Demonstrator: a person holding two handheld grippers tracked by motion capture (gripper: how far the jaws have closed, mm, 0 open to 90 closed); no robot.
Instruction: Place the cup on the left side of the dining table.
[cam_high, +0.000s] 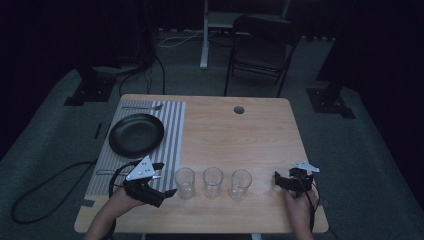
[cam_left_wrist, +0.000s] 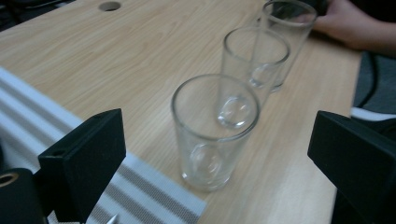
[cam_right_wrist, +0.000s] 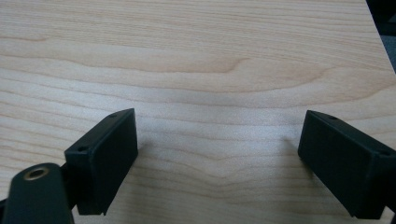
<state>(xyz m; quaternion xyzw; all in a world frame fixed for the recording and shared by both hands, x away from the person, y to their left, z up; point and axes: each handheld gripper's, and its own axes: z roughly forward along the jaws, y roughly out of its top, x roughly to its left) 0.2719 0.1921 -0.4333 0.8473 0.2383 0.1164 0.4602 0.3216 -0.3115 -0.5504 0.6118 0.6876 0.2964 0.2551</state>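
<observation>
The high view looks forward and down on the whole wooden surface (cam_high: 250, 130). Both gripper views sit close above it; the left shares the three glasses (cam_left_wrist: 212, 133).

On my wooden counter (cam_high: 260, 135) I see a striped mat (cam_high: 172, 135) at left and three glasses (cam_high: 213, 182) in a row.

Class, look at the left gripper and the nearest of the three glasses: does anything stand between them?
Nothing visible does. The left gripper is open and aimed at the nearest glass, with bare table between its jaws and the glass.
</observation>
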